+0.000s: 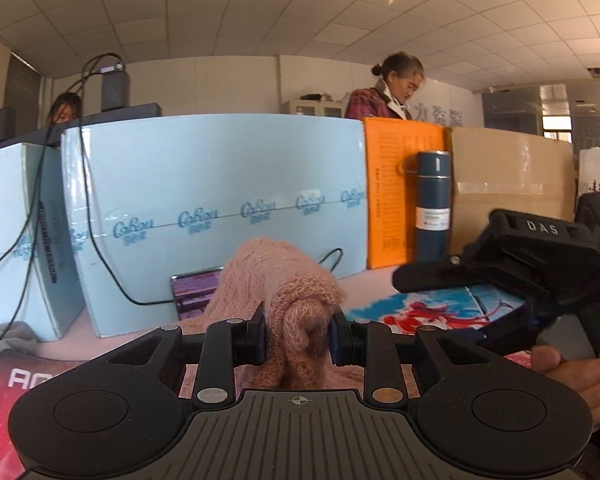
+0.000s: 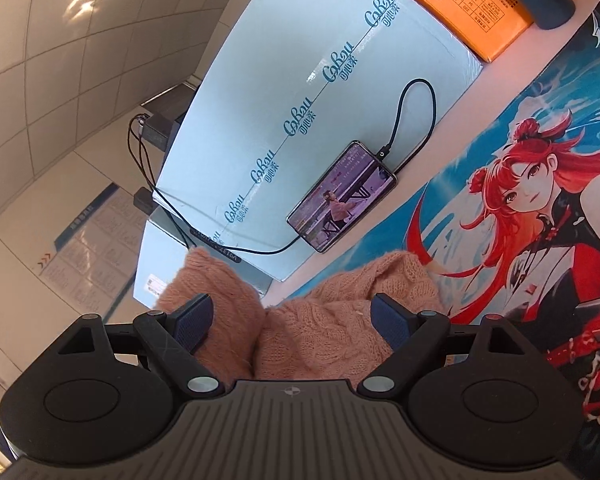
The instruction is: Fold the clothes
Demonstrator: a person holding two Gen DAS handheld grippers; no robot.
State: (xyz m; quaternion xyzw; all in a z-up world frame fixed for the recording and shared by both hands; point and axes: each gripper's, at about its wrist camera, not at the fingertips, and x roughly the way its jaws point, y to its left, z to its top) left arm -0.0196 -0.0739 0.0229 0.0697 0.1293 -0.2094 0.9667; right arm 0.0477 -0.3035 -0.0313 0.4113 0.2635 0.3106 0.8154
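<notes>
**Pink knit gathered between our two grippers**

Fuzzy pink wool is bunching up in front of us: the sweater [image 1: 288, 300] is sitting on the desk [image 1: 364, 280], partly lying over the printed mat [image 1: 428, 312] with its red-haired cartoon figure. We are clamping our left gripper [image 1: 298, 338] on a rolled fold of the sweater, the two pads pressing into the knit from either side and lifting it into a hump. Our right gripper [image 2: 292, 320] is standing with its jaws wide apart, the blue pads [image 2: 192, 322] resting against the heap of knit but not pinching it; from the left wrist view we are seeing that gripper side-on, with a hand [image 1: 580, 376] wrapped around its grip.

Toward the back edge of the desk a pale blue carton [image 1: 220, 200] is standing upright, and a phone [image 2: 342, 196] is leaning against it with its screen lit and a black cable [image 2: 416, 120] plugged in. Beside the carton an orange box [image 1: 396, 184] is standing, with a dark blue flask [image 1: 432, 204] in front of it and a brown cardboard box [image 1: 512, 184] further along. Behind the cartons two people are showing, one standing in a plaid jacket [image 1: 370, 106].
</notes>
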